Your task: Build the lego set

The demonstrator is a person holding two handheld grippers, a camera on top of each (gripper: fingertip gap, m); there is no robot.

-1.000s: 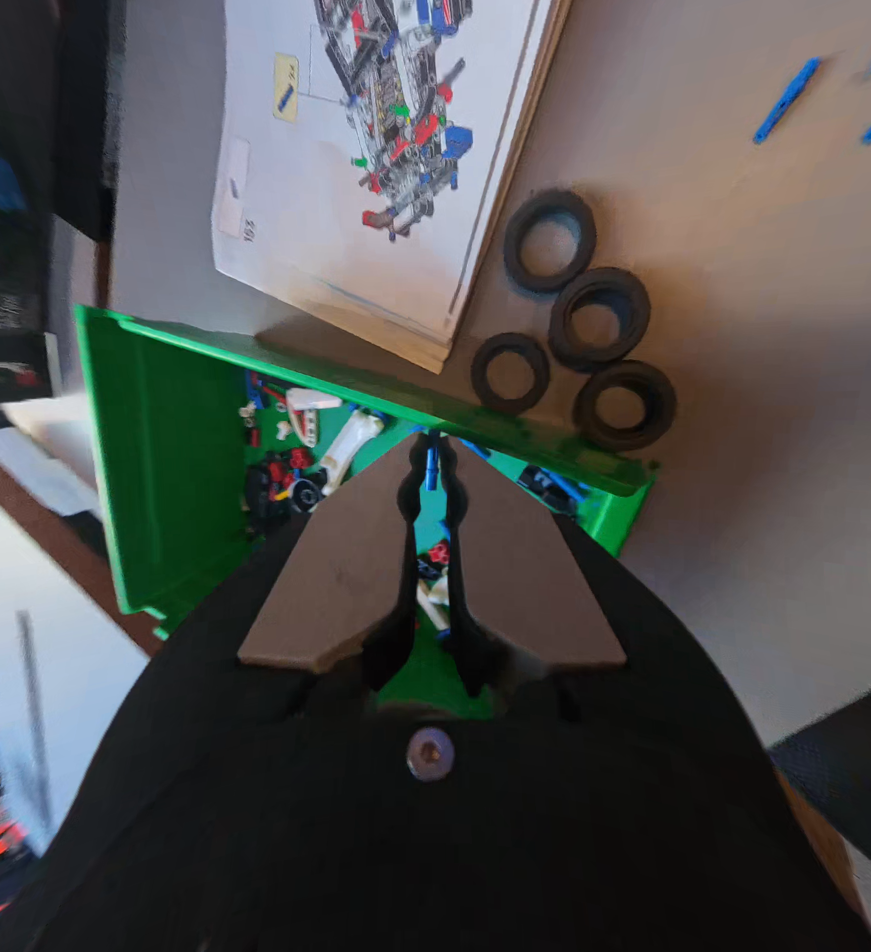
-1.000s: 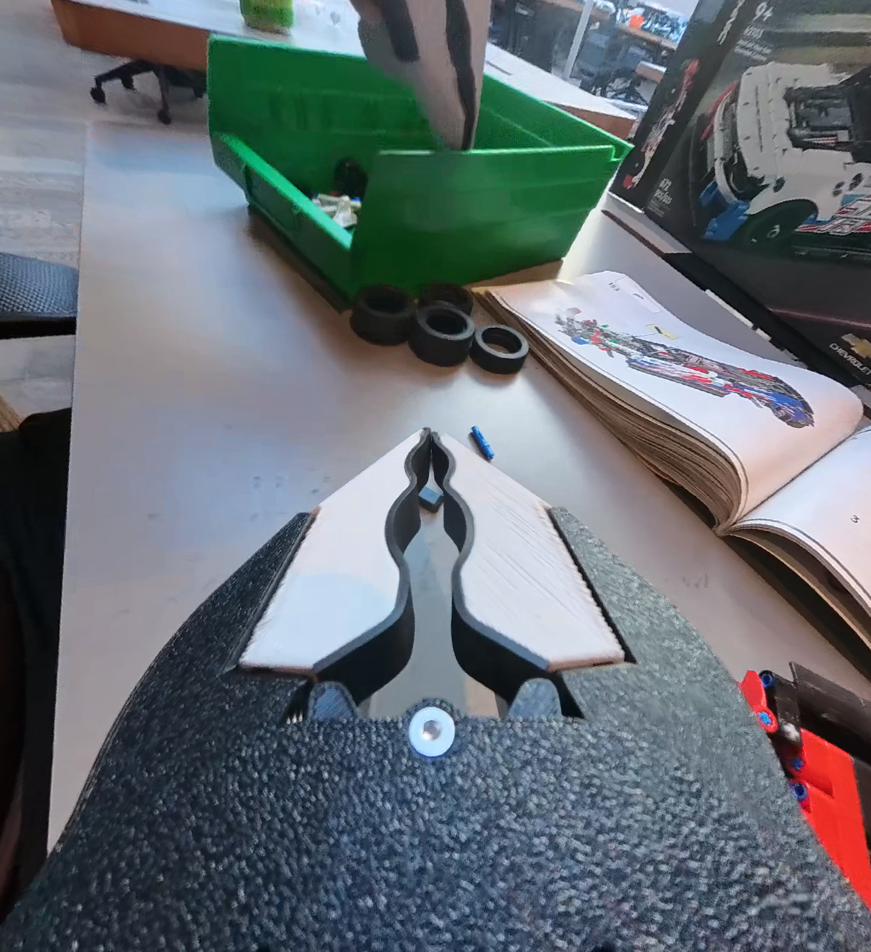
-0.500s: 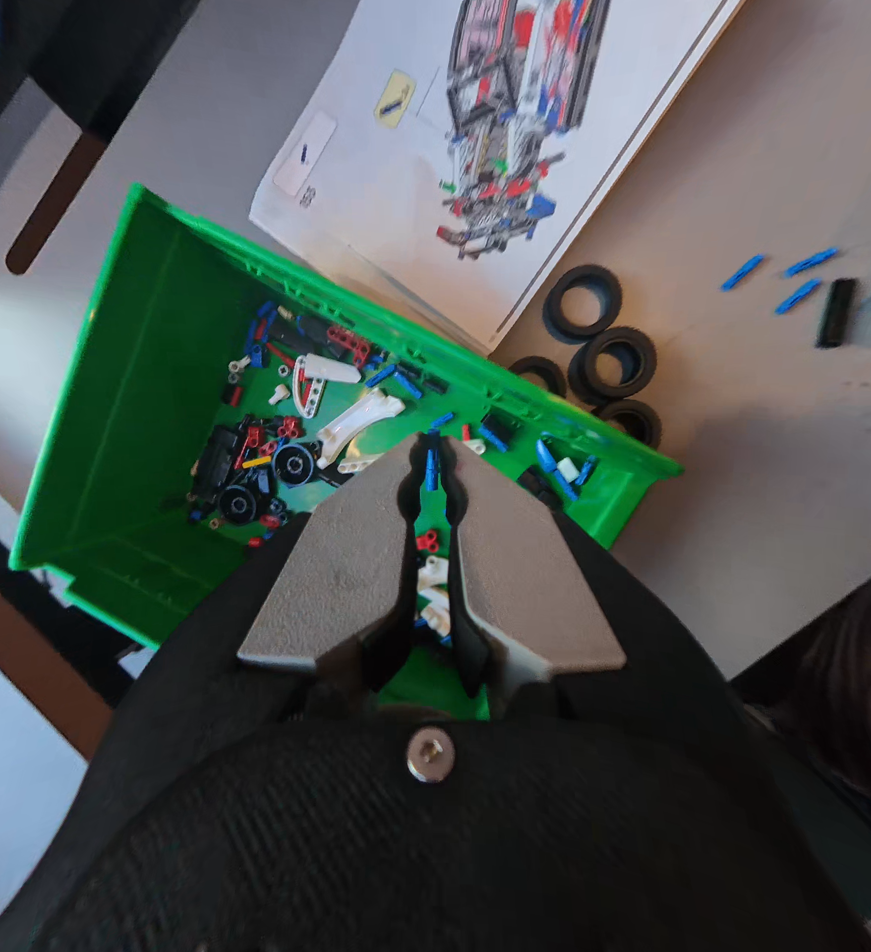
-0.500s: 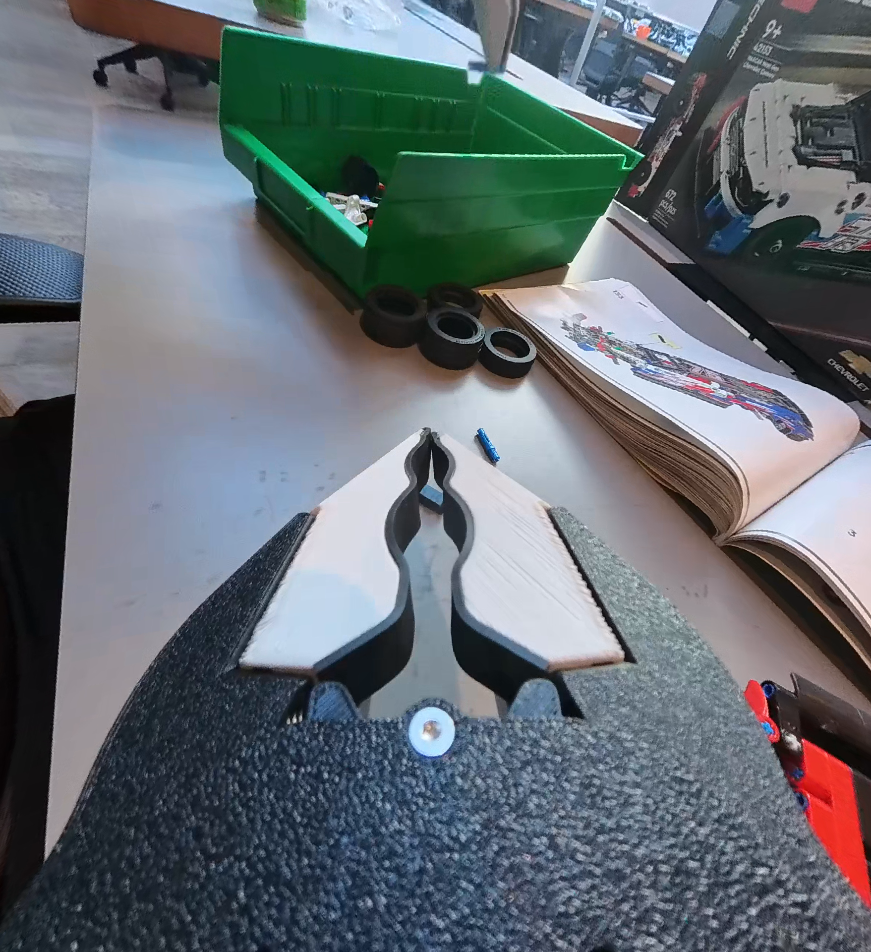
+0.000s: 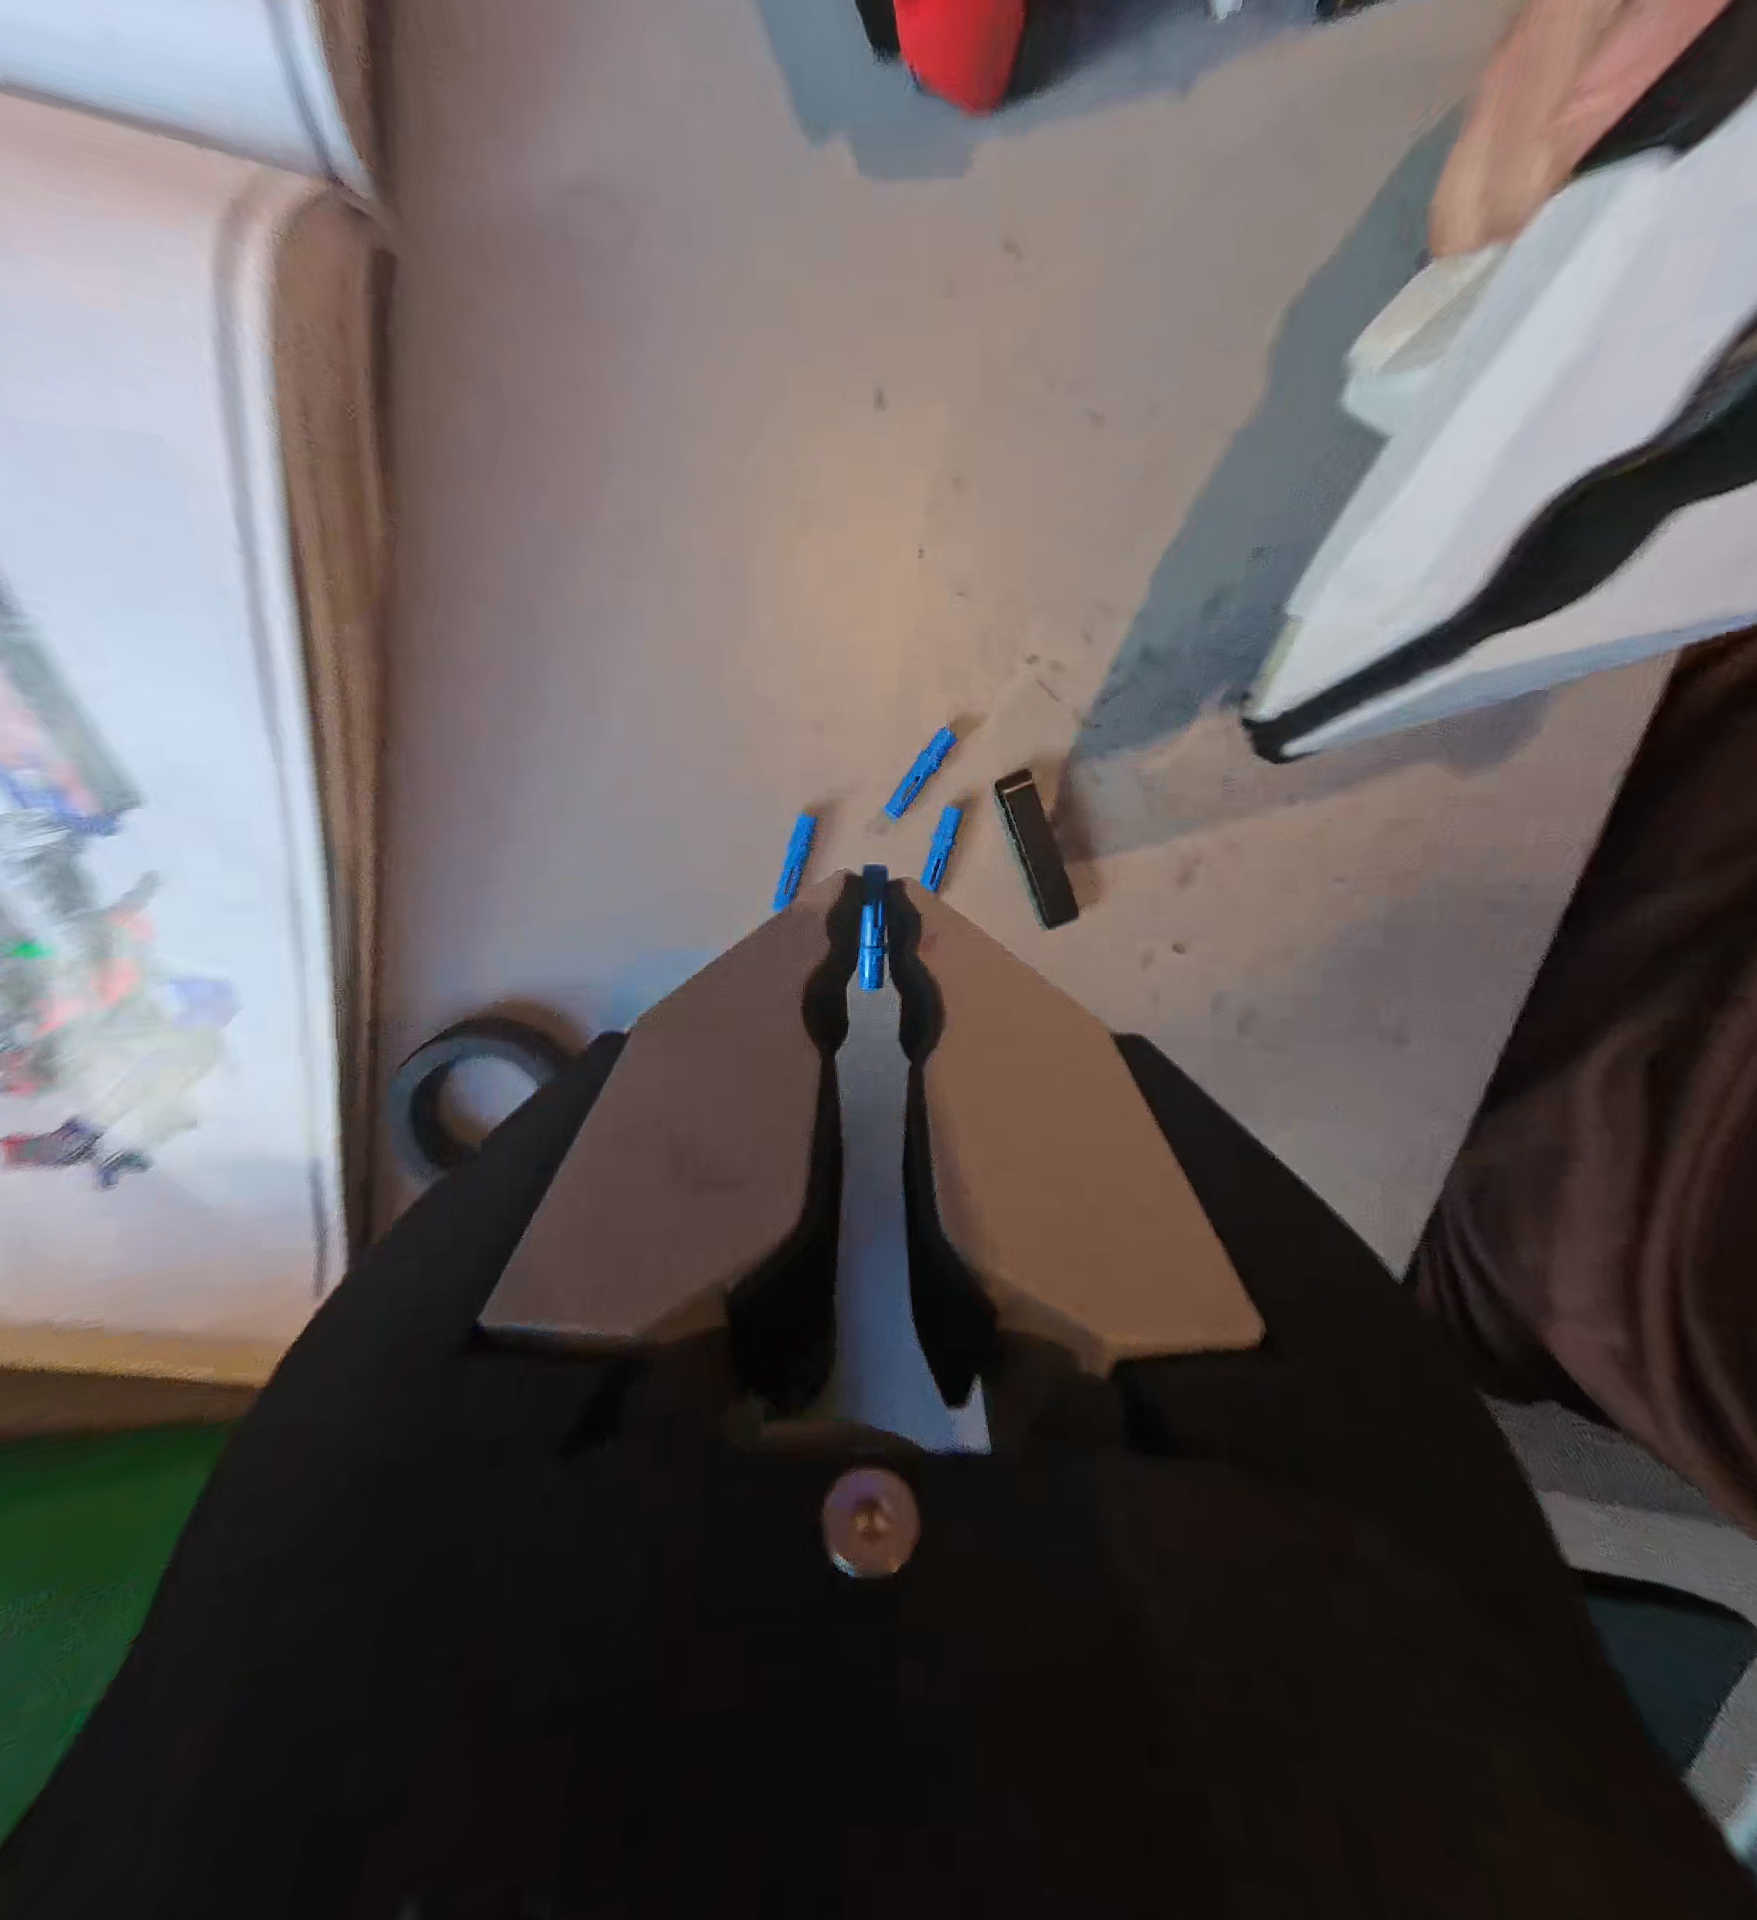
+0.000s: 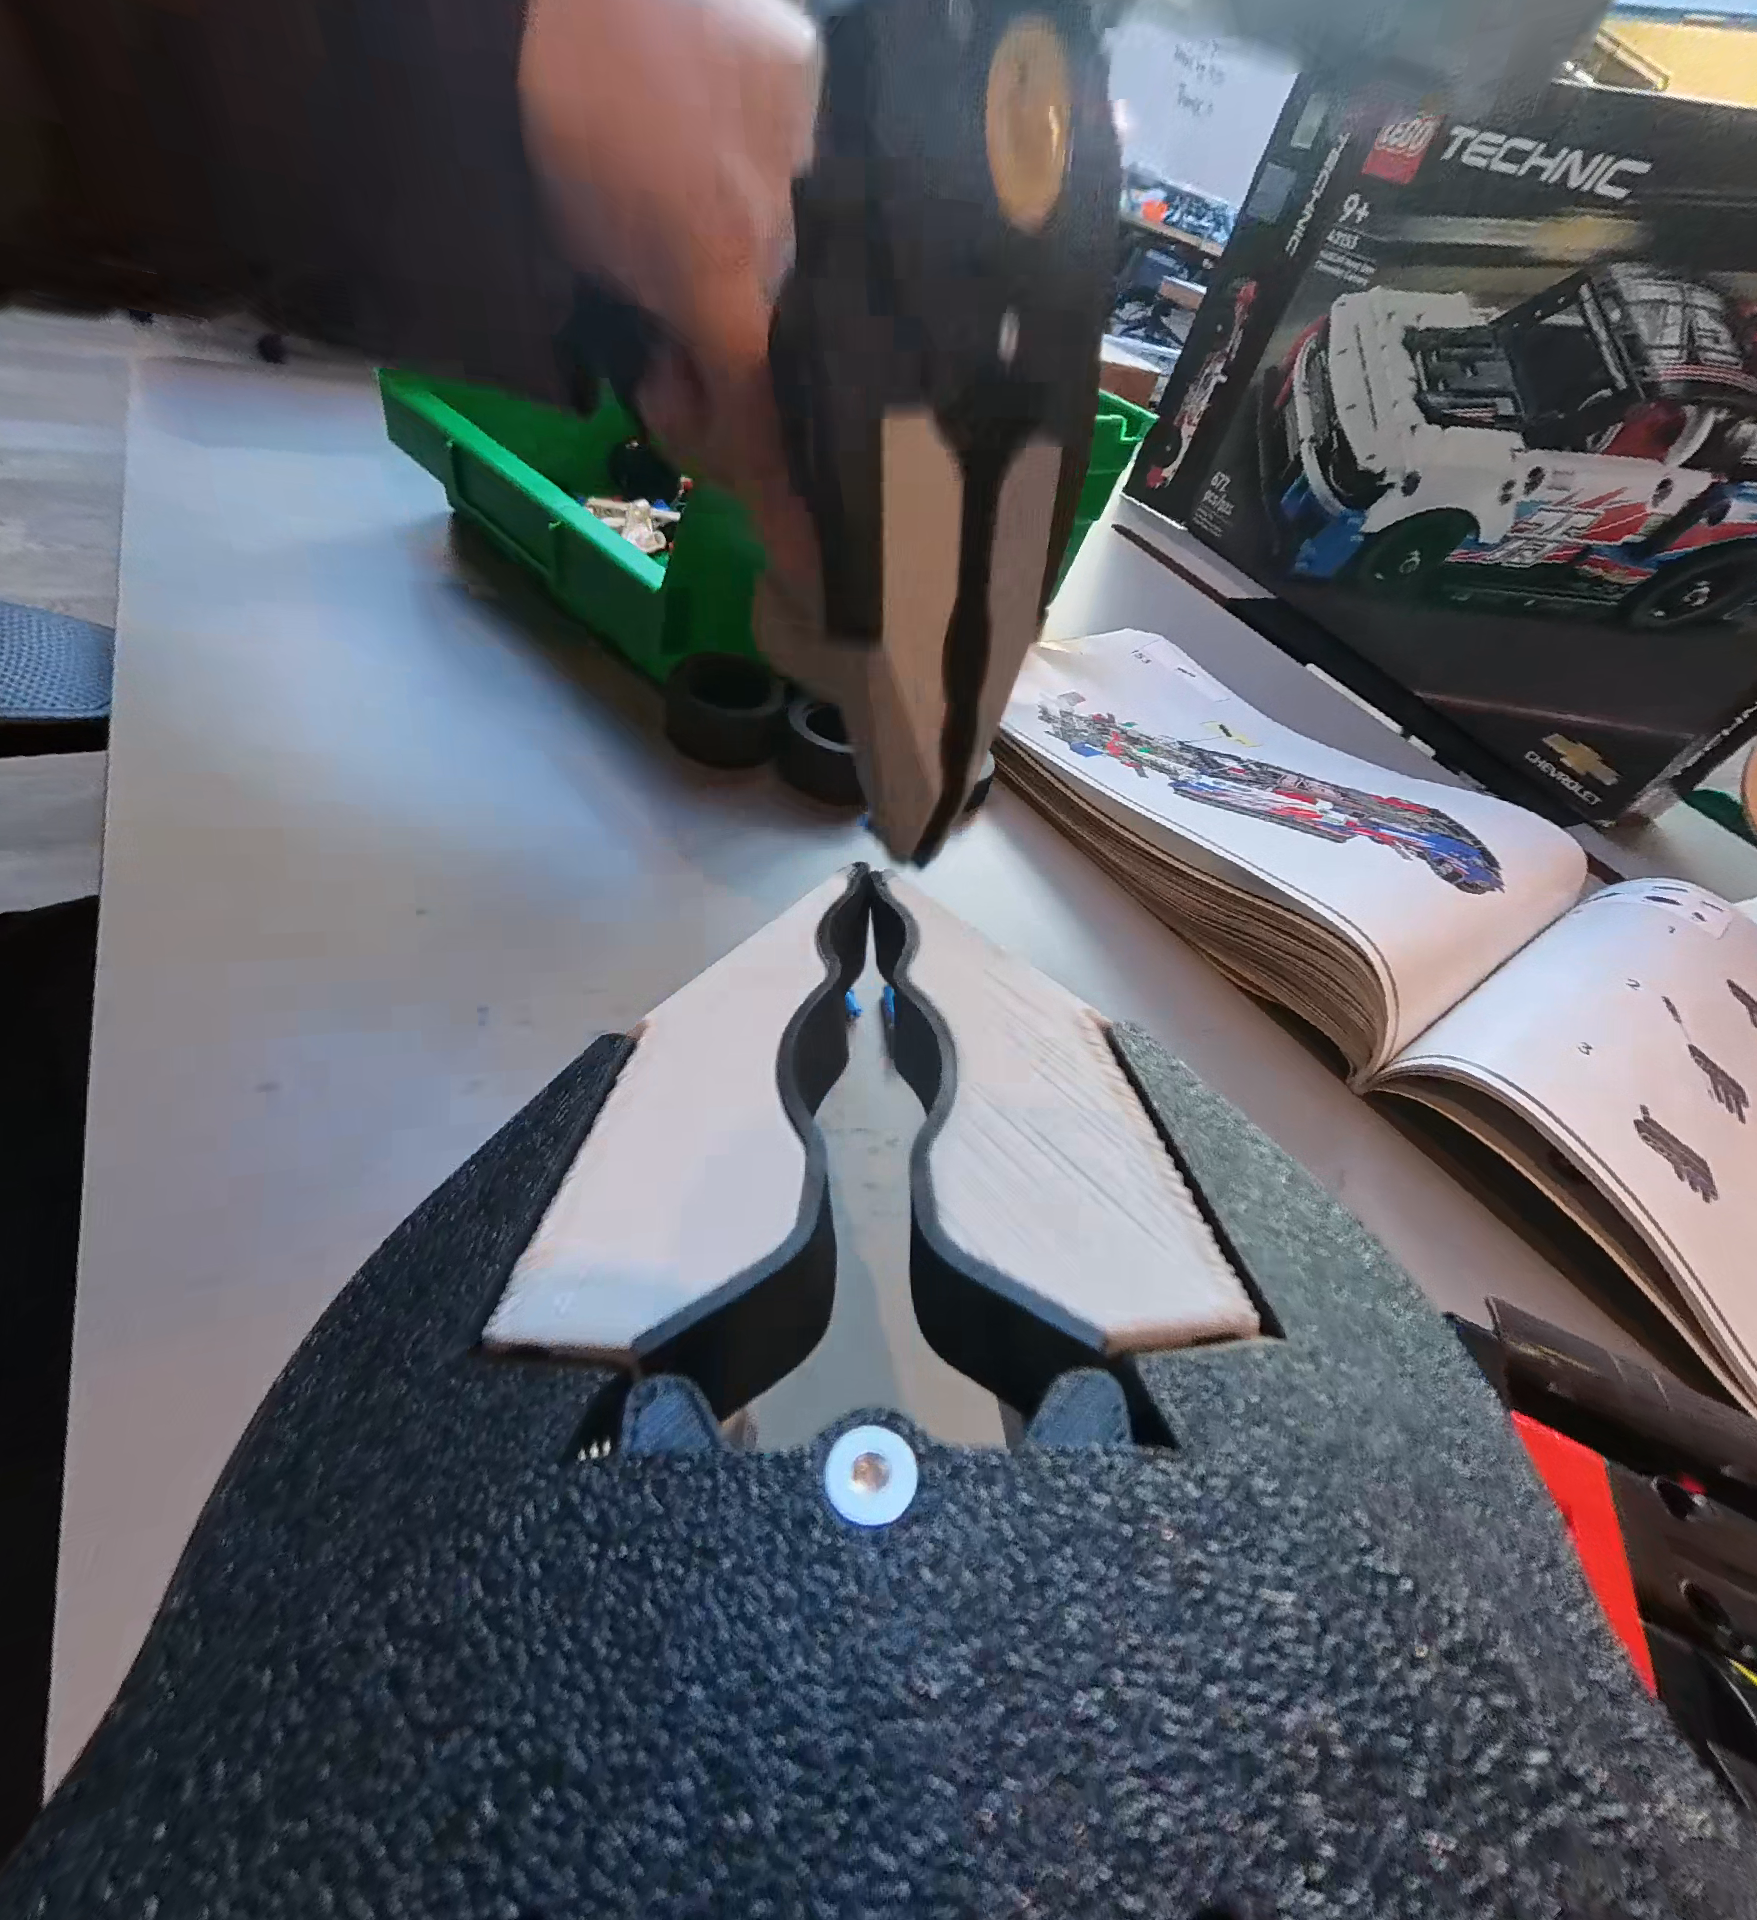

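Gripping blue pin (image 5: 872,928), left claw (image 5: 872,896)

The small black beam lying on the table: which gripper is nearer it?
Left. The left gripper, shut on a blue pin, hovers beside the black beam; the right gripper is farther.

Three pins (image 5: 921,805) lie on the worktop (image 5: 697,520) just ahead of the left tool (image 5: 872,894); beam (image 5: 1035,847) right, booklet (image 5: 105,675) left.

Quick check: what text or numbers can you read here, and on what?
I don't quote writing; these bear it.
Black set box: large print, legible.
Open instruction booklet: small numbers on the pages.
Whiteboard behind: handwriting, too small.
Left wrist view: booklet page blurred.
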